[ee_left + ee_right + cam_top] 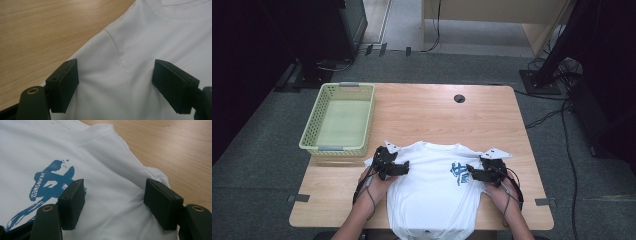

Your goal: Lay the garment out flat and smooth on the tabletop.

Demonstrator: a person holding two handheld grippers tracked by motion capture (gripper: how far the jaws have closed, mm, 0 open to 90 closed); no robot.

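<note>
We see a white T-shirt point(432, 185) lying flat, front up, on the near half of the desk point(492, 120), its hem hanging over the near edge. All places below are taken from the shirt. Its collar points toward the far side of the desk, and a blue print point(459, 172) sits on the chest. The left tongs point(404, 167) rest over the shoulder seam on the shirt's left side as the high view shows it, jaws spread, cloth flat between them and nothing pinched. The right tongs point(469, 171) sit over the opposite shoulder, just beside the print, jaws likewise spread and nothing pinched. A pale green basket point(319, 125) stands beyond the shirt's left sleeve, apart from it.
</note>
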